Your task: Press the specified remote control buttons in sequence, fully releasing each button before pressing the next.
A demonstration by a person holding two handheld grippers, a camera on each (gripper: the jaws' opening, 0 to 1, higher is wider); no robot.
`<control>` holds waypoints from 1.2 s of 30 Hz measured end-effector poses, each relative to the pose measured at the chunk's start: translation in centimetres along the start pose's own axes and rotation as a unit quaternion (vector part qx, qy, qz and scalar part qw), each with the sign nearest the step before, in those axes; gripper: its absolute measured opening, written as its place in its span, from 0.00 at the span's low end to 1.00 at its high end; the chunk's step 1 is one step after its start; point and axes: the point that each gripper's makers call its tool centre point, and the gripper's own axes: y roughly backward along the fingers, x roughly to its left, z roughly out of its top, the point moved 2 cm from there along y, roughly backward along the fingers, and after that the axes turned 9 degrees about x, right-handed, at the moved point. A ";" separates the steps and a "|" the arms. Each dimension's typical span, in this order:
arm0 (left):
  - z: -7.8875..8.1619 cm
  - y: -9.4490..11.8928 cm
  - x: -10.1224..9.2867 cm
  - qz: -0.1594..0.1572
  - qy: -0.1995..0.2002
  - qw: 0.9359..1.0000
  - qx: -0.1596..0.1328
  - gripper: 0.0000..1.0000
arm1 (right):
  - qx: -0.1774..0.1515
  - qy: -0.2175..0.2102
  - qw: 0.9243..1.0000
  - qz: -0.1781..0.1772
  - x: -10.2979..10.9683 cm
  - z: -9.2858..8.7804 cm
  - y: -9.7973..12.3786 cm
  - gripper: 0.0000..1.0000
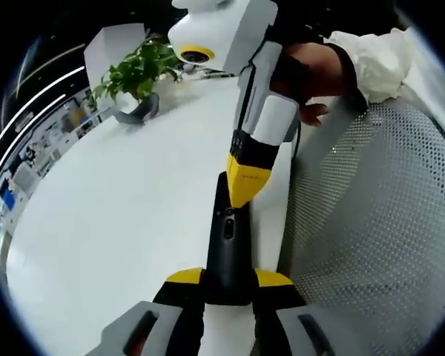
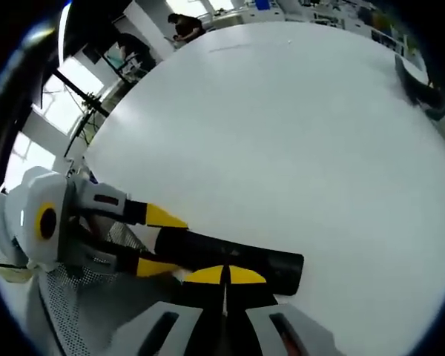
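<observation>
A slim black remote control [image 1: 226,248] points away from me over the white table's edge. My left gripper [image 1: 228,279] is shut on its near end, a yellow tip on either side. The right gripper [image 1: 243,187] comes down from the upper right, held by a hand [image 1: 315,74] in a white sleeve; its yellow tips are together and rest on the remote's top face, just beyond a small button. In the right gripper view, the right gripper [image 2: 225,276] is shut against the remote [image 2: 241,256], and the left gripper [image 2: 159,241] clamps it from the left.
The white table [image 1: 119,208] stretches away to the left. A potted green plant [image 1: 137,70] stands at its far end. A grey mesh chair [image 1: 371,222] sits close on the right. A dark object [image 2: 424,93] lies at the table's far right edge.
</observation>
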 end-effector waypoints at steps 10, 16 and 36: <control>0.0 -0.1 -0.1 -0.007 0.013 1.000 -0.010 0.24 | -0.013 0.036 0.999 -0.008 0.7 0.5 -0.4 0.00; 0.1 -0.2 -0.1 -0.008 0.021 1.000 -0.012 0.24 | -0.009 0.039 0.999 -0.013 0.5 0.2 -0.4 0.00; 0.1 -0.2 -0.2 -0.009 0.024 0.999 -0.019 0.24 | -0.020 0.025 0.999 -0.004 0.4 0.3 -0.5 0.00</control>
